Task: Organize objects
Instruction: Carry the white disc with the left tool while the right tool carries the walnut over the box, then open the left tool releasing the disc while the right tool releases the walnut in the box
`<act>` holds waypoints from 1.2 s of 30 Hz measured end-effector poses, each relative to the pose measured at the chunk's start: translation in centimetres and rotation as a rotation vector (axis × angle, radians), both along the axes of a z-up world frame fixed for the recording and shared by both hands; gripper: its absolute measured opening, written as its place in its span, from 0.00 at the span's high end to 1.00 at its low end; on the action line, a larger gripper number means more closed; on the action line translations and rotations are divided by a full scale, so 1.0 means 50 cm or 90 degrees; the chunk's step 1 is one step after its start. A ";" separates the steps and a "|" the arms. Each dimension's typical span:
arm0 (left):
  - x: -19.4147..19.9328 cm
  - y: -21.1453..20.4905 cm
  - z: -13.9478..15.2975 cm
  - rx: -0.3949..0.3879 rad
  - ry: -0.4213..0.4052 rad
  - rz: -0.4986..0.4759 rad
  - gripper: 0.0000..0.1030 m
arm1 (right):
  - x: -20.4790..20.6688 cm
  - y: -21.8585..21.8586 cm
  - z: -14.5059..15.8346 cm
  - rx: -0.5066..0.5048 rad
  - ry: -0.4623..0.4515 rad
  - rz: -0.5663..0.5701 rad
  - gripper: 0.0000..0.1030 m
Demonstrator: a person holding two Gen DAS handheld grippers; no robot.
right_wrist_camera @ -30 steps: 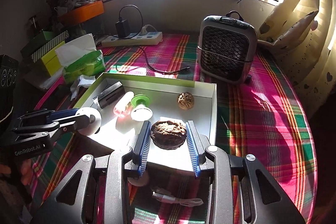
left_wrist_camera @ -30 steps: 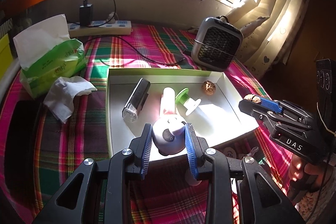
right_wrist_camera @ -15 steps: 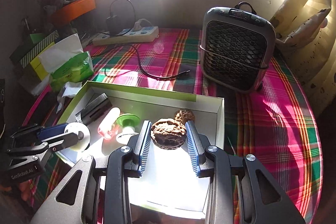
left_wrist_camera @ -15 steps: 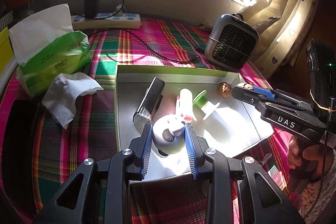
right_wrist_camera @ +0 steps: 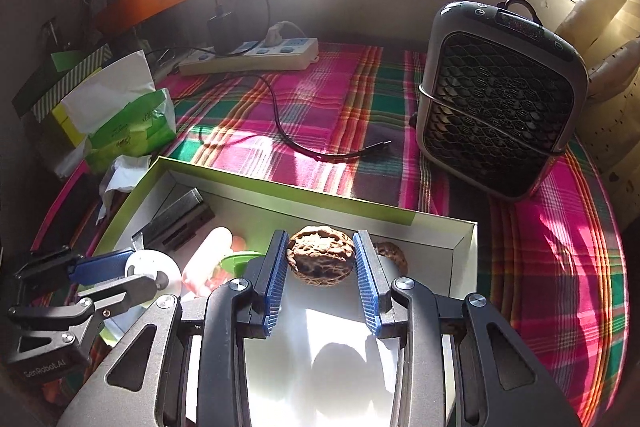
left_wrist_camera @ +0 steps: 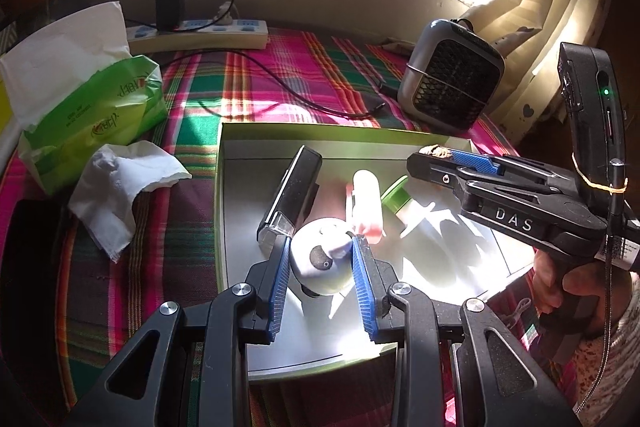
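A shallow white box with a green rim [left_wrist_camera: 320,129] [right_wrist_camera: 280,187] lies on the plaid cloth. My left gripper [left_wrist_camera: 320,247] is shut on a white round spool [left_wrist_camera: 320,261] [right_wrist_camera: 154,267], held just above the box floor. Beyond it lie a black rectangular case [left_wrist_camera: 296,187] [right_wrist_camera: 180,217], a pink-white tube [left_wrist_camera: 366,203] [right_wrist_camera: 208,259] and a green-capped piece [left_wrist_camera: 396,193]. My right gripper [right_wrist_camera: 320,247] [left_wrist_camera: 440,157] is shut on a brown walnut [right_wrist_camera: 320,259], over the box's far right part. A second walnut [right_wrist_camera: 394,255] rests in the box corner just behind it.
A grey mesh-front fan heater [right_wrist_camera: 500,99] [left_wrist_camera: 452,83] stands right of the box. A black cable [right_wrist_camera: 288,135] runs to a power strip [right_wrist_camera: 248,59] at the back. A green tissue pack [left_wrist_camera: 88,107] and crumpled tissue [left_wrist_camera: 120,195] lie left. A hand [left_wrist_camera: 560,287] holds the right gripper.
Both grippers have moved forward and lower over the box, still holding the spool and the walnut. The right one went further, toward the far right corner by the second walnut.
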State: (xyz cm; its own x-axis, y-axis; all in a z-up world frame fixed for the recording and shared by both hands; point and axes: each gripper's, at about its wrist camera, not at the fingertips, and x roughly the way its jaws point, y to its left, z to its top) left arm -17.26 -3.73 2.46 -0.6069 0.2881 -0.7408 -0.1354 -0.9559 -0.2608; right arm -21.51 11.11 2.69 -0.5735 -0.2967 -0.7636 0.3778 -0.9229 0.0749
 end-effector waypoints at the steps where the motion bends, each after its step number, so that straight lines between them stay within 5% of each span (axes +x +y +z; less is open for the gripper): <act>1: -0.002 0.000 -0.001 0.000 -0.001 -0.002 0.72 | -0.002 -0.004 -0.002 0.004 -0.001 0.001 0.67; 36: -0.008 0.005 -0.005 -0.028 0.003 -0.006 0.72 | -0.023 -0.015 -0.027 0.038 -0.032 -0.010 0.66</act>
